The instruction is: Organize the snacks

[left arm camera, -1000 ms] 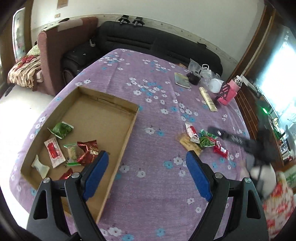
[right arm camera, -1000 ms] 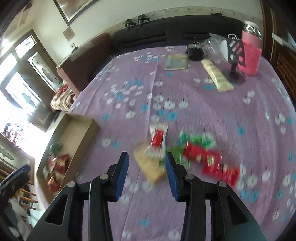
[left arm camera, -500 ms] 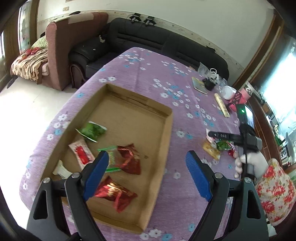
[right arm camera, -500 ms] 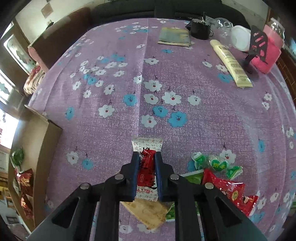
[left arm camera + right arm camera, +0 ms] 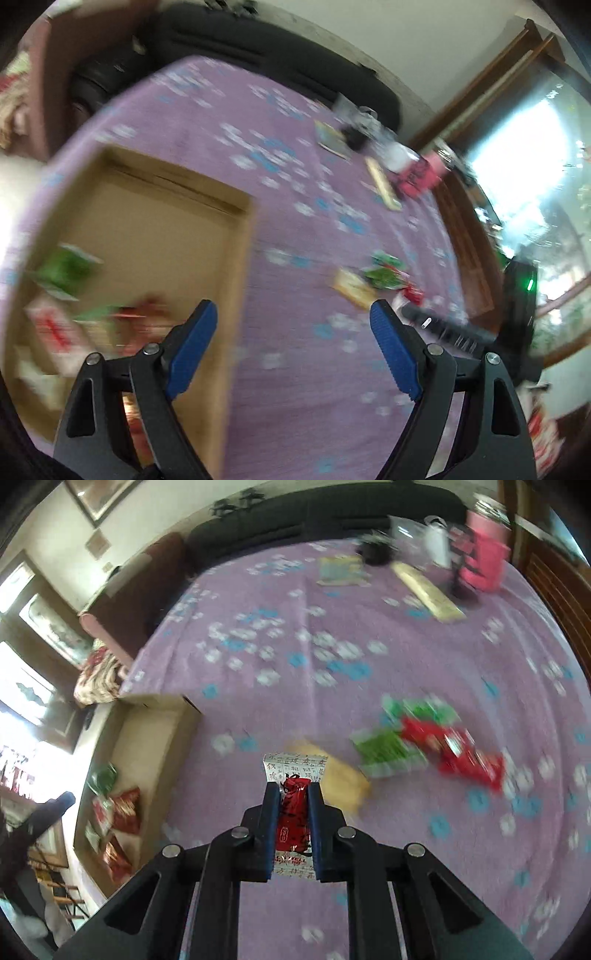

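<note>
Right gripper [image 5: 293,794] fingers pinched tight on red-white snack packet [image 5: 294,775], lifted for cardboard tray [image 5: 155,716] at desk's left edge; left gripper [image 5: 293,326] wide open, empty.

You've got one cardboard box [image 5: 147,738], one red-and-white packet [image 5: 293,805] clamped in the right gripper [image 5: 293,794], one yellow packet [image 5: 343,779] on the cloth. Loose green/red packets: too blurred to count.
</note>
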Action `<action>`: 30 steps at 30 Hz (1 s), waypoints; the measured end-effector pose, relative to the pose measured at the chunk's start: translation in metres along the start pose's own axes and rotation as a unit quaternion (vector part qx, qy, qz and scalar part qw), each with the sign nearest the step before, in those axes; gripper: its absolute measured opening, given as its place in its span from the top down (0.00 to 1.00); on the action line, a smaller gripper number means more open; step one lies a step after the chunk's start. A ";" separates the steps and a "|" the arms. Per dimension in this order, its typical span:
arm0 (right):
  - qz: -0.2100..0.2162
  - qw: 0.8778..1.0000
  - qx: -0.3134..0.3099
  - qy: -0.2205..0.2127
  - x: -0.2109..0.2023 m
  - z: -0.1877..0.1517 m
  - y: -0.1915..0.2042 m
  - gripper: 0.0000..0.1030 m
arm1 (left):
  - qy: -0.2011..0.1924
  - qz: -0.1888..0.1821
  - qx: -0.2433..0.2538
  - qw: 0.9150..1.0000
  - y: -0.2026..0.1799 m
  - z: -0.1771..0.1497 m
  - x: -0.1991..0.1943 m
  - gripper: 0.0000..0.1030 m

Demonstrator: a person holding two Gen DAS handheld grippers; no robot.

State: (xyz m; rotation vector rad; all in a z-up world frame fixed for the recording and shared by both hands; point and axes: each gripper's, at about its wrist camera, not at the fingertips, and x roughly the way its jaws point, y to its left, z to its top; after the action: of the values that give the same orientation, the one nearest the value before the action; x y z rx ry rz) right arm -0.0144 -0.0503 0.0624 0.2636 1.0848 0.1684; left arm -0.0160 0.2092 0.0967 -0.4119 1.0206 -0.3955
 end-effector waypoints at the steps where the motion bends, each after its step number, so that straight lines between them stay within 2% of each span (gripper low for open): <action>1: -0.005 1.000 0.007 0.003 0.000 -0.003 -0.007 0.87 | 0.014 -0.009 0.000 1.000 -0.009 0.000 0.013 0.18; 4: -0.001 1.000 0.023 0.008 0.000 -0.015 -0.028 0.87 | 0.041 -0.015 0.018 0.999 -0.035 -0.003 0.045 0.18; 7: 0.014 1.000 0.024 0.012 -0.001 -0.026 -0.046 0.87 | 0.055 0.019 0.054 0.997 -0.058 -0.002 0.072 0.18; 9: 0.019 1.000 0.017 0.013 -0.001 -0.031 -0.054 0.87 | 0.063 0.027 0.039 0.997 -0.062 0.003 0.088 0.18; 14: 0.014 1.000 -0.009 0.010 -0.002 -0.037 -0.071 0.87 | 0.056 0.078 -0.007 0.995 -0.077 0.009 0.125 0.18; 19: 0.026 1.000 -0.017 0.005 -0.009 -0.035 -0.086 0.87 | 0.039 0.161 -0.006 0.986 -0.093 0.009 0.160 0.17; 22: 0.034 0.999 -0.027 0.007 -0.008 -0.034 -0.090 0.87 | 0.056 0.181 0.003 0.982 -0.095 0.008 0.177 0.17; 25: 0.037 0.999 -0.036 0.008 -0.006 -0.035 -0.093 0.87 | 0.076 0.198 0.070 0.975 -0.104 0.000 0.184 0.25; 26: 0.040 0.998 -0.038 0.010 -0.005 -0.035 -0.094 0.87 | 0.076 0.187 0.090 0.975 -0.105 -0.003 0.180 0.34; 28: 0.044 0.998 -0.045 0.012 -0.004 -0.037 -0.096 0.86 | 0.079 0.192 0.105 0.973 -0.100 -0.006 0.172 0.41; 30: 0.047 0.997 -0.051 0.015 -0.002 -0.038 -0.097 0.84 | 0.074 0.188 0.099 0.974 -0.091 -0.006 0.163 0.44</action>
State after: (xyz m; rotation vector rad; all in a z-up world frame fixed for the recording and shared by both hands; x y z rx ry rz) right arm -0.0478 -0.1384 0.0189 0.2215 1.0895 0.3125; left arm 0.0432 0.0495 0.0208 -0.0045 1.1650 -0.1856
